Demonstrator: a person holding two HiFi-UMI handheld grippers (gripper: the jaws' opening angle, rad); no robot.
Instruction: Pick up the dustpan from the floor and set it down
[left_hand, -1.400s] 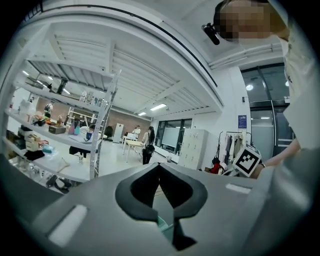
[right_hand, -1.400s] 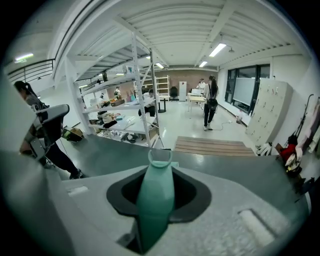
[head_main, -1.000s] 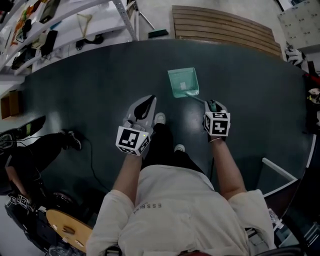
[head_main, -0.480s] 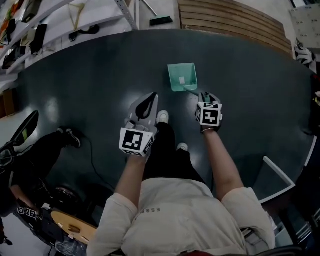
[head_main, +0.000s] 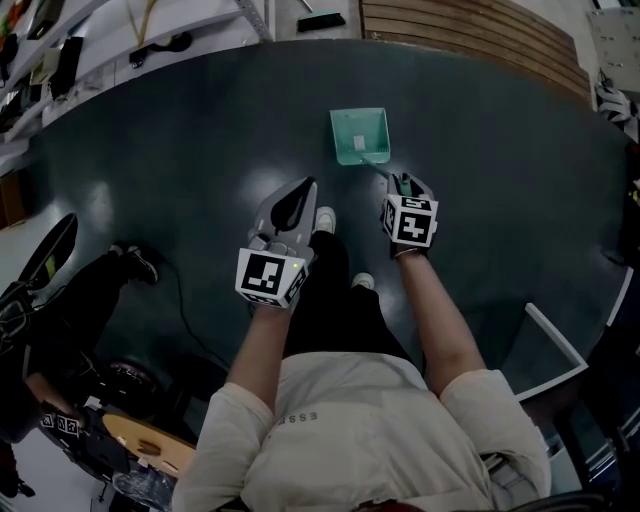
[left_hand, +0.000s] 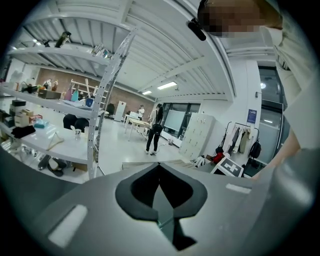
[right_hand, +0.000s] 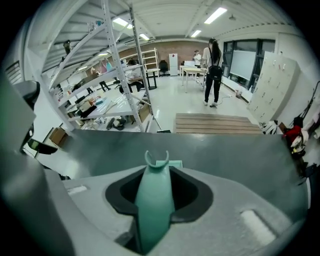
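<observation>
White shelving (head_main: 110, 55) strewn with small items lines the far left edge of the dark grey-green floor (head_main: 150, 170). A person stands on this floor, arms reaching forward and down. Below the shelving, at the left margin, another person's dark trouser leg and shoe (head_main: 138, 265) rest on the floor.

The left gripper (head_main: 303, 188) is held out in front of the person's left forearm, with its marker cube (head_main: 268, 278) nearest the wrist. Its jaws are pressed together with nothing between them.

Just right of it a white shoe (head_main: 322, 218) pokes out. Ahead of the shoe sits the teal dustpan (head_main: 358, 135). Its scoop is low at the floor with the open mouth facing away, but I cannot tell if it rests there.

Its thin handle (right_hand: 154, 200) slants back to the right gripper (head_main: 402, 186). The jaws pinch the handle, the pads lying against its sides. They have just been easing slightly apart.

Beyond the floor's far edge, to the upper right, lies a slatted wooden platform (head_main: 470, 35).
</observation>
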